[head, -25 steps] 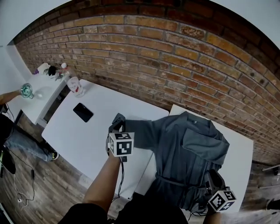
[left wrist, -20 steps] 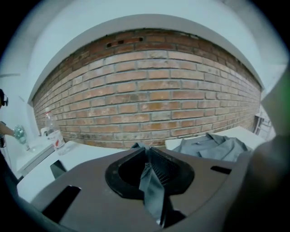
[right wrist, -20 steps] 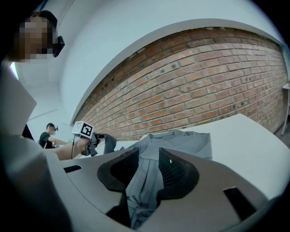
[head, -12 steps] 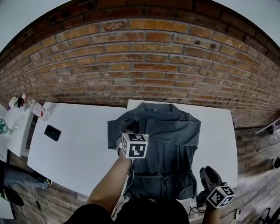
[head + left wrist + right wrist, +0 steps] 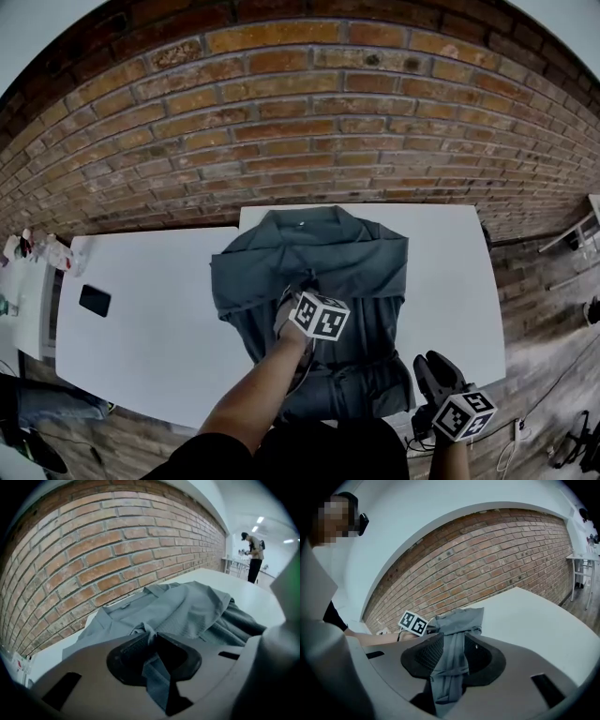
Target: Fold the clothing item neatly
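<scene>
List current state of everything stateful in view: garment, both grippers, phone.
grey garment: lying on the white table, collar toward the brick wall, left part drawn in over the front, not yet neatly folded.
left gripper: shut on a thin pinch of the grey garment.
right gripper: shut on a bunched fold of the grey garment at its near edge.
phone: lying flat, screen dark.

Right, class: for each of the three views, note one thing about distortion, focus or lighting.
Head view: the fisheye bows the courses of the brick wall into arcs. Left gripper view: the left gripper looms soft in the foreground, the grey garment beyond is sharper, ceiling lights blow out. Right gripper view: a black vignette rings the frame; a mosaic patch sits top left.
</scene>
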A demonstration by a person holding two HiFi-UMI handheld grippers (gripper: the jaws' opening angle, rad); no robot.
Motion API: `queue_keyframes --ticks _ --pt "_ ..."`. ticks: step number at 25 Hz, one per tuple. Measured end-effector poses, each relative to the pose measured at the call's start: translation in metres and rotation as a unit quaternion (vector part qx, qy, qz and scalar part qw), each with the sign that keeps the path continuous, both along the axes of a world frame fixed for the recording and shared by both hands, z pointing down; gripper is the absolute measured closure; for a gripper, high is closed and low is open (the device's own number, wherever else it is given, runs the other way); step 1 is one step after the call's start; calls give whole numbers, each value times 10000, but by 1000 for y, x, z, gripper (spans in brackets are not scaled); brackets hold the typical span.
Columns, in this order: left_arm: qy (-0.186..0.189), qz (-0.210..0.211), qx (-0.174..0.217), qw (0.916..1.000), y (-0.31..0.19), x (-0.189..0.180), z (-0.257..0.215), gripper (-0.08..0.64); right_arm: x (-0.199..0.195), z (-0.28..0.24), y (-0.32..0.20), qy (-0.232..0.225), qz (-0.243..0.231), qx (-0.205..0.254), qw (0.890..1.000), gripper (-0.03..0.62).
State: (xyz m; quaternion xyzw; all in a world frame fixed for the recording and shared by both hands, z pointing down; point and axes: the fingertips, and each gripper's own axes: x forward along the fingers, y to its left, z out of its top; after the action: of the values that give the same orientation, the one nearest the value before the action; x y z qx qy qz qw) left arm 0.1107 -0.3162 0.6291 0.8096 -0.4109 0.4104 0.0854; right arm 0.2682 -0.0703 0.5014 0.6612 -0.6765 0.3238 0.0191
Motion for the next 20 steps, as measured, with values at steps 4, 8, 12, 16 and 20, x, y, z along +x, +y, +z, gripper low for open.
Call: queue_keyframes --ticks 4,8,12,16,20 --pt "236 42 -27 9997 12 -2 -9 472 -2 4 0 -38 -93 -70 9999 454" --pt "729 -87 -23 9973 20 -13 -39 430 -3 6 -7 -123 -212 -75 9997 454" --pt "589 -771 73 9953 -3 -58 -41 431 -12 3 -19 -121 -419 7 9990 454" --pt "-8 -1263 -233 9917 -27 -97 -11 542 -19 -1 -25 -136 -573 80 9982 454" --pt "-281 -1168 -487 9916 -38 -92 11 558 -11 3 -15 12 -567 -50 9984 454"
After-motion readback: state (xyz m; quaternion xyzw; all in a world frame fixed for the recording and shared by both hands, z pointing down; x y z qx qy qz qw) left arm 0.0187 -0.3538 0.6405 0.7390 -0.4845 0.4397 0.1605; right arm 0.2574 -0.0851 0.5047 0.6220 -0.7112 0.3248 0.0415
